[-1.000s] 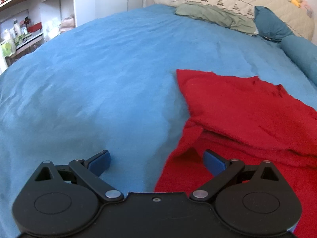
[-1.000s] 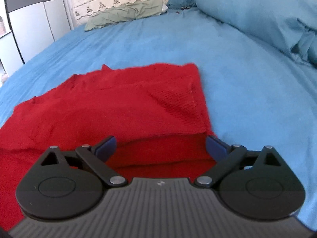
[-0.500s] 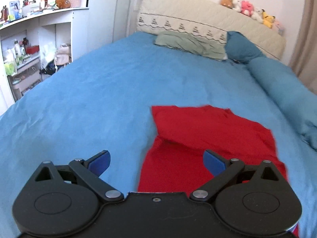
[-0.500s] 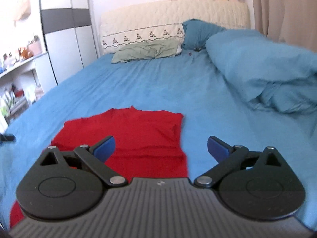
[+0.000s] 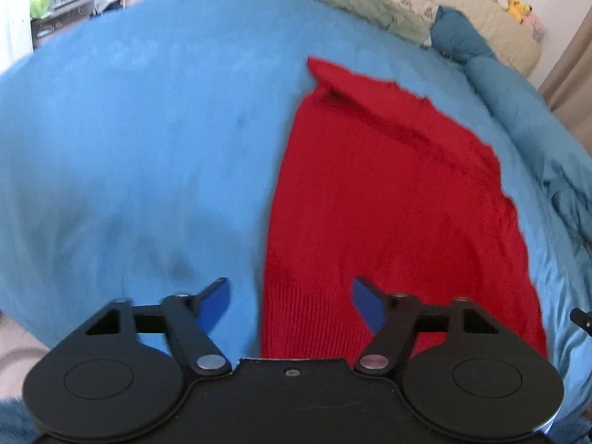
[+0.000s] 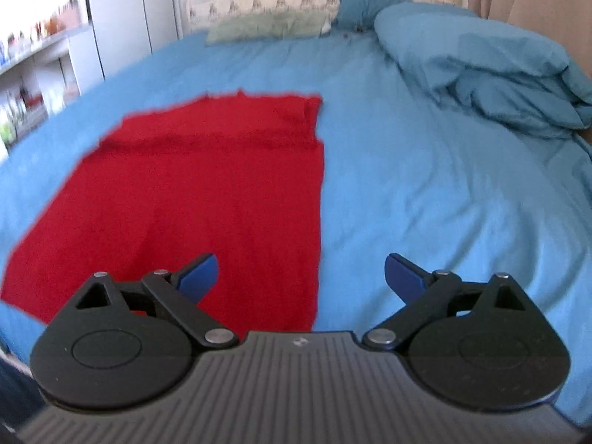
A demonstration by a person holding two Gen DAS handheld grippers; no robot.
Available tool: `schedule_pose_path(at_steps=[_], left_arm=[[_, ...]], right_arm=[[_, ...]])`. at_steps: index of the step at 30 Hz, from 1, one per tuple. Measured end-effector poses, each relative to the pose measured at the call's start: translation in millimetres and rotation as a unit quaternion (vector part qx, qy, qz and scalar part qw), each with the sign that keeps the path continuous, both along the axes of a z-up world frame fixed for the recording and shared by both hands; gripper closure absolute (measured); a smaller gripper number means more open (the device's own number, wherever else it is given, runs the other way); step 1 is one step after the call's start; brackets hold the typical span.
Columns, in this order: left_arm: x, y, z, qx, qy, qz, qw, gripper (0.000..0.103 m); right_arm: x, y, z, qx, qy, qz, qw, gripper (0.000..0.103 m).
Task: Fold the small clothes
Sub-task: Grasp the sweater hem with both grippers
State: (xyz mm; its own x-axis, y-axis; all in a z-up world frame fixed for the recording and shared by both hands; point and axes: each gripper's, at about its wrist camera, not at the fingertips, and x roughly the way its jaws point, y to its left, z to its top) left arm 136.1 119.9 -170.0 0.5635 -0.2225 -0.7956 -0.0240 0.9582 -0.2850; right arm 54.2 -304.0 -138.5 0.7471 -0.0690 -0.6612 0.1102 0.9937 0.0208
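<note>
A red knit garment [image 5: 388, 203] lies flat on the blue bed cover [image 5: 129, 148], its far end folded over in a band. In the left wrist view its near left hem corner shows between the fingers of my left gripper [image 5: 291, 303]. The jaws are closing, and the blue pads stand apart from the cloth with nothing gripped. In the right wrist view the garment [image 6: 207, 199] fills the left half. Its straight right edge runs down between the fingers of my right gripper [image 6: 301, 275], which is open wide and empty.
A bunched blue duvet [image 6: 481, 74] lies along the bed's right side. A green pillow [image 6: 266, 24] and a teal pillow [image 5: 458, 33] rest against the quilted headboard, with plush toys [image 5: 514, 0] on top. Cluttered shelves [image 5: 55, 0] and a wardrobe [image 6: 122, 18] stand to the left.
Both grippers have drawn back from the folded far part of the garment to its near hem. The left jaws have narrowed. The right jaws remain wide.
</note>
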Motion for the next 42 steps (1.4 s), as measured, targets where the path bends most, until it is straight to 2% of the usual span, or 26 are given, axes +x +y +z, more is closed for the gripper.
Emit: schedule_pose_path(at_steps=[3,6,10,14,18,20,27,30,33,35,42], left_arm=[[-5.8,-10.5,-17.6,0.016,0.007,-0.004,0.9998,0.043],[-5.9,-13.8,-29.9,0.036,0.005,-0.005,0.9993,0.047],[-8.9,-16.1,-33.9,0.044,-0.006,-0.007,0.999,0.047],[-14.6,-16.6,-36.9,0.055,-0.012,-0.016,0.9983,0.047],[-17.5,-19.9,-37.0,0.065,-0.021,-0.03,0.9972,0.055],[-14.6,-24.2,-36.8,0.064,-0.019,-0.032,0.9972,0.059],[-13.7,-24.7,-36.2,0.053,-0.014,-0.034,0.9979,0.074],[-13.5,-26.0,-35.7,0.051,-0.012,-0.036,0.998,0.088],[-13.0,-27.8,-33.1,0.051,-0.011,-0.036,0.998,0.096],[-14.2,-27.9,-30.4,0.051,-0.013,-0.035,0.998,0.098],[-23.3,-23.2,-7.7,0.037,-0.034,-0.029,0.9983,0.098]], right_arm=[[-7.5,10.8,-20.6,-0.012,0.02,0.0,1.0,0.0],[-12.8,18.8,-39.0,-0.028,0.038,-0.025,0.999,0.0],[-14.7,16.9,-58.4,-0.007,0.06,-0.049,0.997,0.013],[-19.9,13.6,-68.2,0.031,0.059,-0.054,0.996,0.026],[-23.8,13.9,-67.7,0.056,0.056,-0.052,0.996,0.038],[-25.2,15.6,-67.2,0.057,0.057,-0.044,0.996,0.049],[-24.4,16.1,-67.2,0.067,0.058,-0.038,0.995,0.053],[-24.3,16.4,-67.4,0.074,0.058,-0.039,0.995,0.056],[-24.1,15.5,-67.5,0.084,0.059,-0.034,0.994,0.07],[-23.1,15.7,-65.3,0.083,0.059,-0.031,0.994,0.08],[-24.0,10.4,-46.8,0.106,0.046,-0.028,0.993,0.082]])
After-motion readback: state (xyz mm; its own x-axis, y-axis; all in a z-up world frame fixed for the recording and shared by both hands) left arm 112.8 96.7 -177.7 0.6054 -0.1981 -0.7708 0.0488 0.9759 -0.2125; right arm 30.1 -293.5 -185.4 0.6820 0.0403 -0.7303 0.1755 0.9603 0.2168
